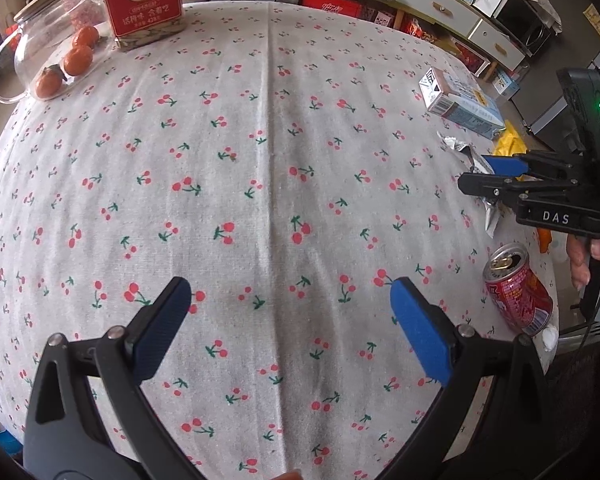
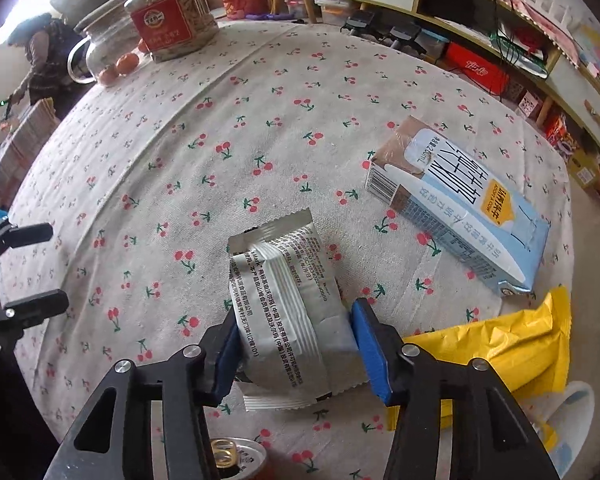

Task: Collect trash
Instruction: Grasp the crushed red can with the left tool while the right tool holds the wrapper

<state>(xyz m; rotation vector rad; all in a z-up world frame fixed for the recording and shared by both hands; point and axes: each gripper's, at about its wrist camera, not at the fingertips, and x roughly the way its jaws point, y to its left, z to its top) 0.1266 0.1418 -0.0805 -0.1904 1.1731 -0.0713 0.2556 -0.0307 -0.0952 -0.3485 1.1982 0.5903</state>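
My right gripper (image 2: 296, 344) is shut on a silver snack wrapper (image 2: 288, 308) that rests on the cherry-print tablecloth (image 2: 180, 184); both blue pads press its sides. In the left wrist view the right gripper (image 1: 496, 178) shows at the right edge over the wrapper (image 1: 474, 160). A blue milk carton (image 2: 460, 204) lies beyond the wrapper, a yellow wrapper (image 2: 512, 344) lies to its right. A red drink can (image 1: 516, 286) stands near the table edge; its top shows in the right wrist view (image 2: 236, 454). My left gripper (image 1: 290, 304) is open and empty above bare cloth.
At the far left of the table stand a glass jar with a red label (image 1: 142, 0) and a glass pitcher (image 1: 44, 52) with small oranges (image 1: 78, 60). Shelves and drawers (image 1: 440, 8) line the wall behind. The table edge drops off at the right.
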